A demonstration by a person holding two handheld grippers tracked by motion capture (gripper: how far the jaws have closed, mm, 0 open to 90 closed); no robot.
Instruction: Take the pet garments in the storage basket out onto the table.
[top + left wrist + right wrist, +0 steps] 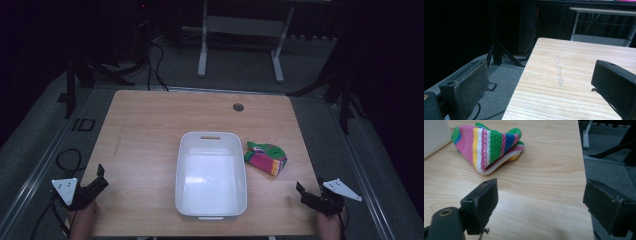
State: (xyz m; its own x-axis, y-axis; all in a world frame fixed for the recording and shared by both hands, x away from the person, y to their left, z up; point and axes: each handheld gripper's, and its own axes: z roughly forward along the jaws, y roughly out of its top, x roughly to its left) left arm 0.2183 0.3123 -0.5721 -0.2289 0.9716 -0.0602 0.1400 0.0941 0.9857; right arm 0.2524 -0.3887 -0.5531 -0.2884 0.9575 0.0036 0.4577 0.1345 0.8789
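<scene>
From my station I see both tools parked at the near corners of the wooden table (150, 125). My left gripper (95, 187) sits at the near left corner, over the table's left edge; in the left gripper view one jaw hangs over the grey floor (499, 82) and the other over the wood, with the table edge running between them. Its jaws stand wide apart and hold nothing. My right gripper (307, 195) sits at the near right corner, straddling the right edge the same way: in the right gripper view its left jaw is over the wood and its right jaw is beyond the edge. It is spread wide too, with nothing between the jaws.

Between the two tools the near centre of the table carries a white rectangular bin (187, 200), empty, its near rim close to the front edge. Bare wood lies open on the bin's left, all the way to the left edge.

Just beside the bin's right wall, ahead of my right gripper, lies a folded striped knit cloth (489, 147), pink, yellow, green and blue; I cannot tell whether it touches the bin. Beyond it the far half of the table is bare wood apart from a round grommet (238, 107) near the far edge.
</scene>
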